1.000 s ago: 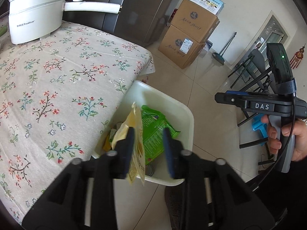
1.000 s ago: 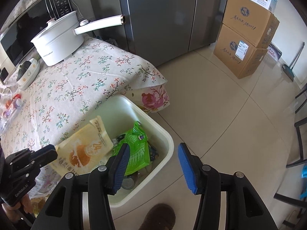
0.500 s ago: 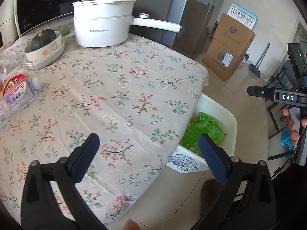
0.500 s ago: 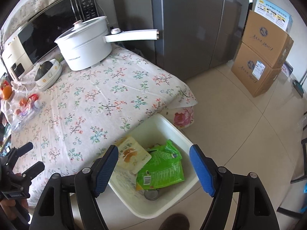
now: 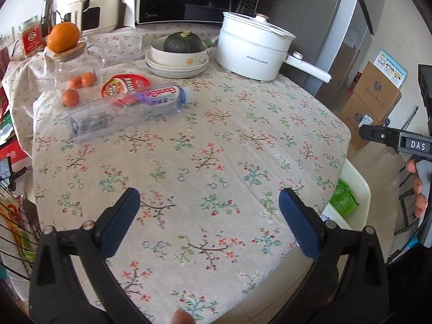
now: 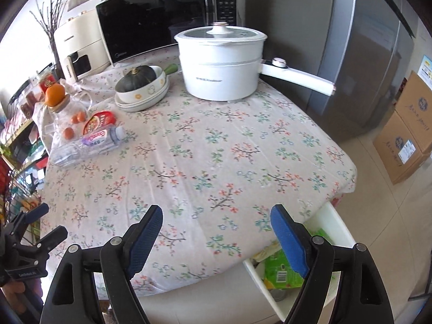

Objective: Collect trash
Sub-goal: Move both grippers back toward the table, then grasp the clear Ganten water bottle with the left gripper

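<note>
far left on the worktop (image 5: pixel 189 162) lies a bottle (image 5: pixel 127 108), on its side near a jar (image 5: pixel 75 73) of small oranges and just in front of a red-lidded cup (image 5: pixel 125 85). its long axis runs left to right with a slight tilt: the cap end points right and a little away, the base points left and nearer. it is clear plastic, looks crumpled, and has a purple and pink label near the neck and a printed one toward the base. in the right wrist view the bottle (image 6: pixel 86 145) shows the same lie, cap to the right.

the left gripper (image 5: pixel 206 217) hangs over the near middle of the floral cloth with its blue fingers (image 5: pixel 118 222) spread fully apart and nothing between them. the right gripper (image 6: pixel 216 239) is over the near right edge of the worktop; its fingers (image 6: pixel 287 239) are wide apart, opening further, and also hold nothing.

far right, beside the worktop on the floor, stands a white bin (image 6: pixel 337 224). inside it are a green wrapper (image 6: pixel 280 270), a pale yellowish packet mostly hidden by the right finger, and what looks like a can at the bottom.
</note>
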